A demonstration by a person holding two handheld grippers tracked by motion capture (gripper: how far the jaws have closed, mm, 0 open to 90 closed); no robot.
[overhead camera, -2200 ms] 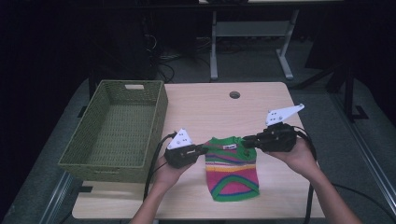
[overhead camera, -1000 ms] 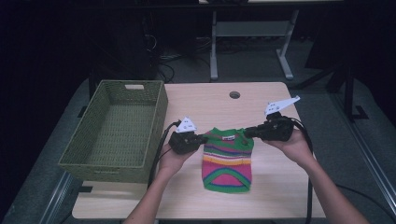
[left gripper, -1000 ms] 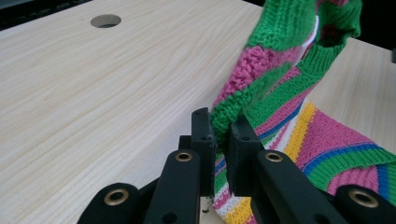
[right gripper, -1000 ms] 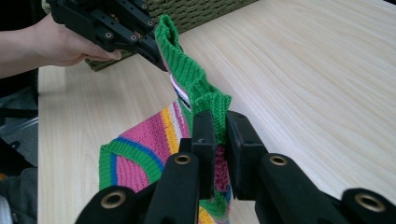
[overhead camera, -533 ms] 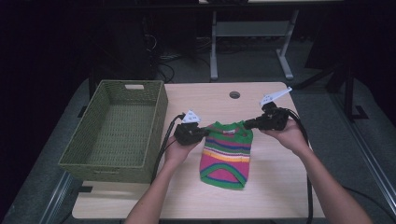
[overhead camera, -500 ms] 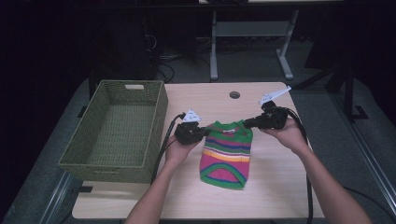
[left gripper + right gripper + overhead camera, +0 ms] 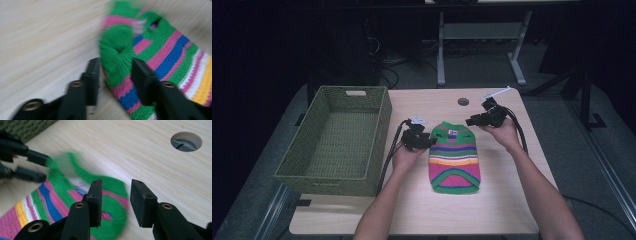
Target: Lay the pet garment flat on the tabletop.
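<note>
A small knitted sweater (image 7: 454, 157) with green, pink, blue and yellow stripes lies flat on the wooden table (image 7: 507, 200), neck end away from the person. My left gripper (image 7: 430, 142) is at its left shoulder. In the left gripper view the jaws (image 7: 115, 75) stand apart with the green sleeve of the sweater (image 7: 160, 50) loose between them. My right gripper (image 7: 469, 121) is at the right shoulder, open (image 7: 116, 202), with the blurred sweater (image 7: 57, 192) under and partly between its jaws. The left gripper (image 7: 37, 167) shows across the neck in the right gripper view.
A green woven basket (image 7: 382, 125) stands empty on the left of the table, right beside the left hand. A round cable hole (image 7: 463, 101) sits in the tabletop just beyond the sweater's neck. Bare wood lies to the right and front.
Both grippers carried the sweater's shoulders away from the person, so it slid up the table and stretched out flat. The fabric now blurs loose at both pairs of jaws.
</note>
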